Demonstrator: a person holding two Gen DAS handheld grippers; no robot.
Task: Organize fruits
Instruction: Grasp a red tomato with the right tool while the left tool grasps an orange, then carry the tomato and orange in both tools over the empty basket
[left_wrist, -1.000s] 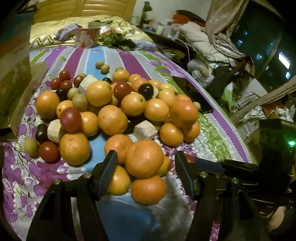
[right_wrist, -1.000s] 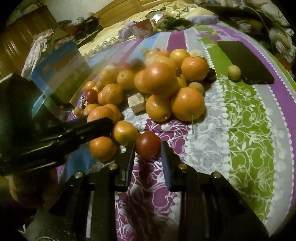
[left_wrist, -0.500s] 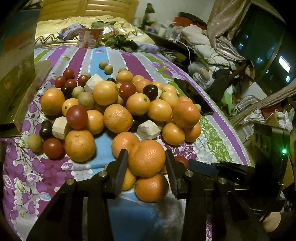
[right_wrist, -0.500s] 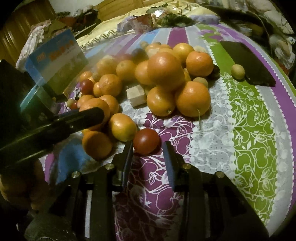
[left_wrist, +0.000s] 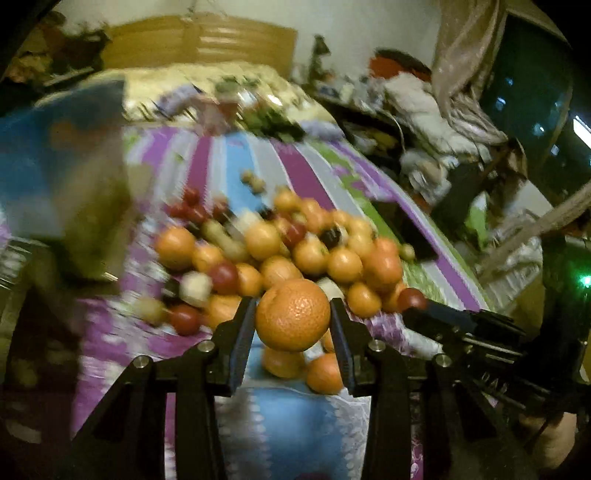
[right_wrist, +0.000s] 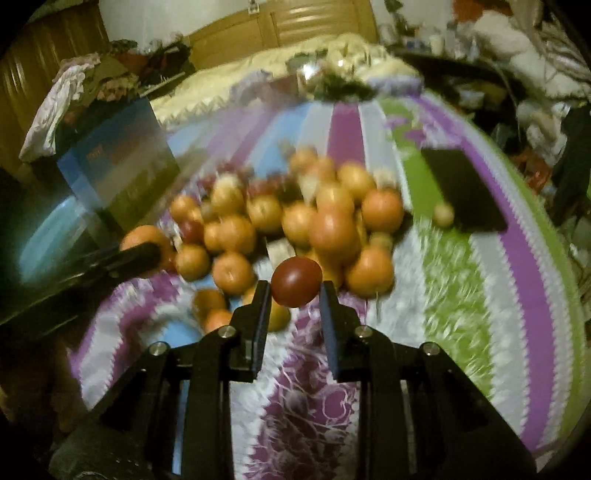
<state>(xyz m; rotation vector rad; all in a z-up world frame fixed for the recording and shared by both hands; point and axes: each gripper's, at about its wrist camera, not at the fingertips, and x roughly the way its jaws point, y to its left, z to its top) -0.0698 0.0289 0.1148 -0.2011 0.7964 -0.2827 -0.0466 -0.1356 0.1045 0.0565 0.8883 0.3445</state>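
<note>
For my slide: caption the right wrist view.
Right claw grips a red fruit above the orange pile.

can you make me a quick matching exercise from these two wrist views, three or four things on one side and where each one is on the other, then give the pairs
Things:
1. orange
2. dark red fruit
3. black phone
4. blue box

Places:
A. flat on the bedspread to the right of the fruit pile
B. between the fingers of the left gripper
C. standing to the left of the fruit pile
D. between the fingers of the right gripper

Pairs: 1-B, 2-D, 3-A, 4-C
</note>
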